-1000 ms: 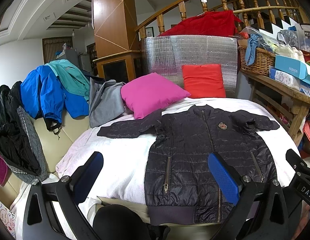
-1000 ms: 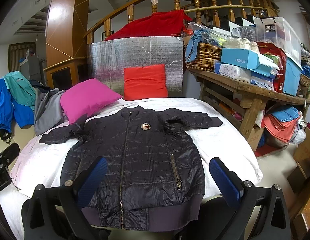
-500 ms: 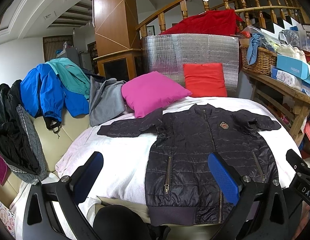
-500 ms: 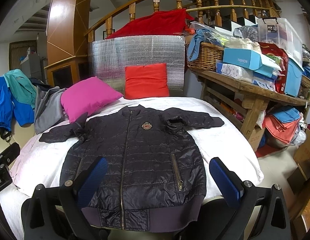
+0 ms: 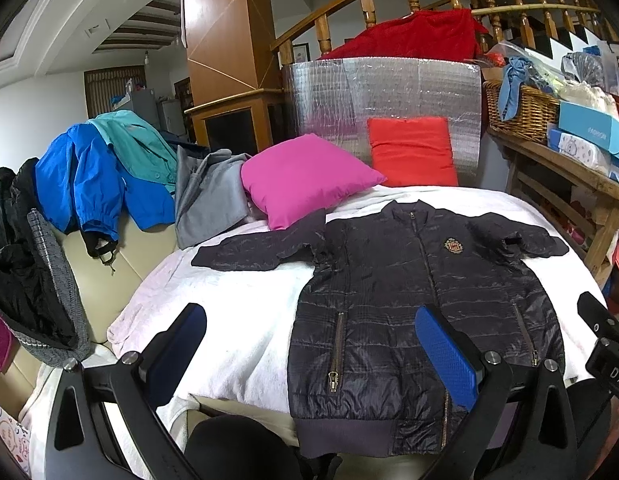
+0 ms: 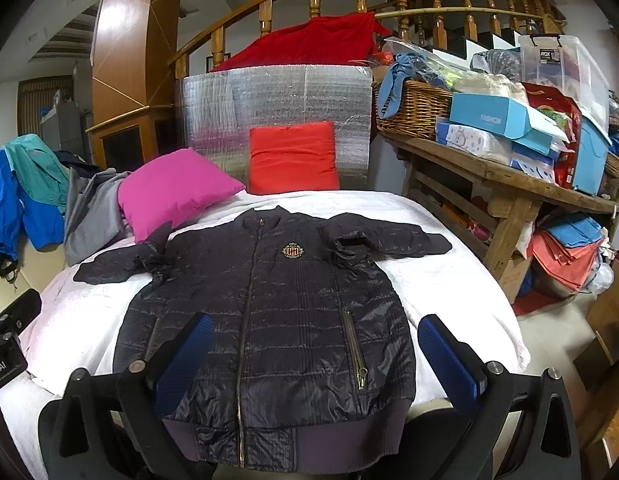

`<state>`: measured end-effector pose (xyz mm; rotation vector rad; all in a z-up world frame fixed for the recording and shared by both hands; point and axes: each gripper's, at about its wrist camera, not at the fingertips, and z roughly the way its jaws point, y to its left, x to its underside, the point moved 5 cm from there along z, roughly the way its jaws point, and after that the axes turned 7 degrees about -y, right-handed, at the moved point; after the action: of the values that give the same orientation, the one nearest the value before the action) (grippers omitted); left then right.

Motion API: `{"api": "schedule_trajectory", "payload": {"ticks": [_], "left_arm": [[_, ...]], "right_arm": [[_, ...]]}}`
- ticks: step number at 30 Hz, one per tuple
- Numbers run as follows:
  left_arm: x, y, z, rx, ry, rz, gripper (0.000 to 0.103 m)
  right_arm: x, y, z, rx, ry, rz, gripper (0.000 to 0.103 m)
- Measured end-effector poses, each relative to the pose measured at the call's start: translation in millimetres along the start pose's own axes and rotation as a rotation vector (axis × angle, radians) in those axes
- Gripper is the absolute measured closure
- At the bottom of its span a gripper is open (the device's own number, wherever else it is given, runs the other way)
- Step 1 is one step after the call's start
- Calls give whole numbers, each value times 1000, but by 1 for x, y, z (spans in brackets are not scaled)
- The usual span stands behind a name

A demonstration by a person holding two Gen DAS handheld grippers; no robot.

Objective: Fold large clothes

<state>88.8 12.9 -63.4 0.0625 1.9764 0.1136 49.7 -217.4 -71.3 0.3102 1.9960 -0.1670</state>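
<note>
Currently a dark quilted jacket (image 6: 269, 312) lies zipped and face up on the white bedspread (image 6: 449, 292), filling the centre of the right wrist view, both sleeves spread sideways. Both the left gripper (image 5: 313, 344) and right gripper (image 6: 315, 356) gape wide along the frames' lower edge, holding nothing, short of the hem. Behind, a magenta pillow (image 6: 173, 192) touches one sleeve, beside a red cushion (image 6: 293, 158).

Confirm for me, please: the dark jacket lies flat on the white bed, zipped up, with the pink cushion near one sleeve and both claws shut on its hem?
Not quite: both claws are open and hold nothing. The left claw and right claw hover above the dark jacket, as each wrist view shows. The rest is right.
</note>
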Motion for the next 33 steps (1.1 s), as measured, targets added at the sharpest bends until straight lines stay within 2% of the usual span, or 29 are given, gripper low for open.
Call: {"api": "schedule_trajectory", "payload": {"ticks": [3, 6, 9, 12, 13, 15, 23, 26, 27, 28, 33], "left_arm": [[1, -6, 21, 18, 40, 9, 0], [7, -16, 57, 59, 129, 16, 0], [24, -32, 122, 66, 275, 56, 0], [43, -46, 177, 53, 396, 101, 0], [52, -53, 201, 45, 447, 115, 0], [60, -64, 232, 38, 486, 124, 0], [68, -102, 319, 20, 559, 117, 0], [75, -114, 341, 10, 591, 130, 0], [78, -116, 345, 18, 600, 127, 0], [81, -117, 348, 34, 597, 109, 0], [85, -113, 354, 67, 591, 25, 0]], "right_arm": [[-2, -5, 16, -6, 20, 11, 0], [-5, -20, 39, -18, 51, 62, 0], [-11, -49, 71, -16, 72, 150, 0], [-17, -92, 112, -13, 96, 283, 0], [-17, -107, 129, -31, 111, 343, 0], [-16, -138, 169, -78, 158, 479, 0], [6, -234, 336, -225, 224, 1023, 0], [12, -257, 382, -205, 219, 1135, 3], [15, -263, 395, -186, 224, 1160, 7], [18, -267, 403, -174, 228, 1174, 11], [38, -286, 443, -75, 286, 1240, 20]]}}
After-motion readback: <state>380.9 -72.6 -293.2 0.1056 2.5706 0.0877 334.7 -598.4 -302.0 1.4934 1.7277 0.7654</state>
